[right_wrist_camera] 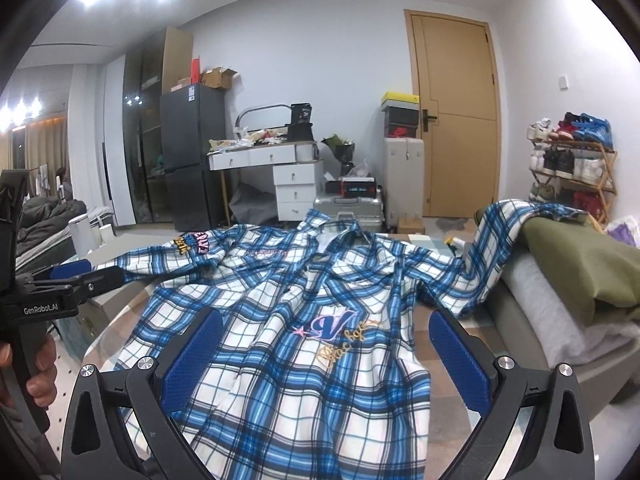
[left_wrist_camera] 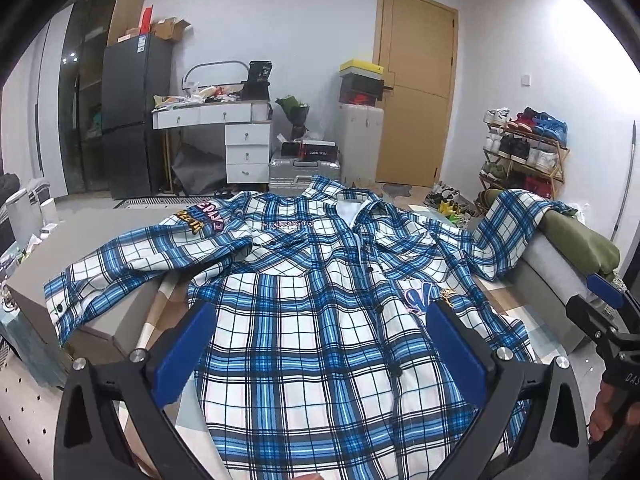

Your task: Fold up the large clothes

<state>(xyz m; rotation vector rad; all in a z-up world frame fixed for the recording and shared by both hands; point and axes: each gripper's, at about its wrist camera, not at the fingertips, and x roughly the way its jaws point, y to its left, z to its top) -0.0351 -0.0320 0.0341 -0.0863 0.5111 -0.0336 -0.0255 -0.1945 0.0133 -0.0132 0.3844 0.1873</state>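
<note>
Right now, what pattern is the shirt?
Blue, white and black plaid shirt; clearest in the right wrist view.

Low table [left_wrist_camera: 168, 304] – plaid shirt [left_wrist_camera: 320, 320] spread flat, sleeve draping sofa [right_wrist_camera: 532, 300]

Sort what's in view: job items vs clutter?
Job: plaid shirt, left gripper, right gripper, both open above the shirt.
Clutter: fridge, white desk, suitcase, shoe rack, olive cushion.

Blue plaid shirt [right_wrist_camera: 304, 320] spread flat (front up) between the open right gripper [right_wrist_camera: 325, 354] fingers.
</note>
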